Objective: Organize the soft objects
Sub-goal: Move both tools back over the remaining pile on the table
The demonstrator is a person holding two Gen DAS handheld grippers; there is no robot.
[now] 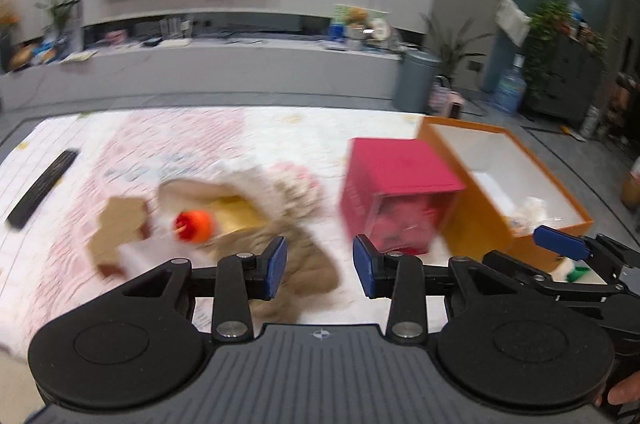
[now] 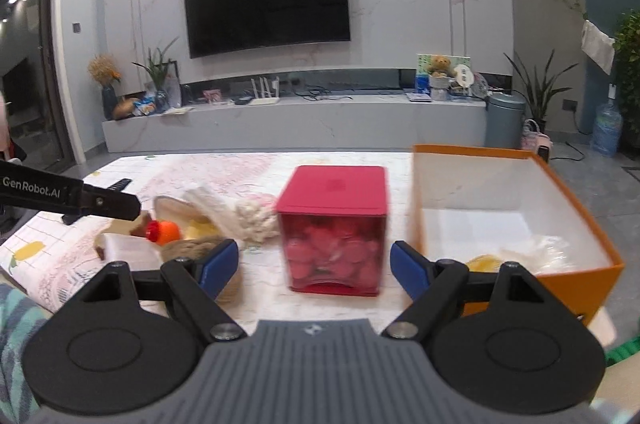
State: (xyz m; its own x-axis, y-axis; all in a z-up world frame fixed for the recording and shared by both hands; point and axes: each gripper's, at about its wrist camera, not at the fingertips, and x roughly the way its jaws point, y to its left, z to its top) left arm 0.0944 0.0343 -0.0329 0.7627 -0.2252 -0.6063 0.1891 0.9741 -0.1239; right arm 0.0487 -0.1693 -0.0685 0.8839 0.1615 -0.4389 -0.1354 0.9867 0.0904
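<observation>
Plush toys, a heap of beige, cream and brown soft fabric shapes [image 1: 256,212] with a small orange ball [image 1: 194,226] among them, lay left of centre in the left wrist frame on the pale patterned surface [image 1: 168,143]. Just right stood a red lidded cube box [image 2: 334,228], then an open orange cardboard box [image 2: 516,212] holding a few pale items. The left tool [image 1: 320,264] hung open over the heap's near edge; the right tool [image 2: 314,264] was open before the red cube. A good pick would probably pinch one toy deep, lift clear, then cross to the orange box.
</observation>
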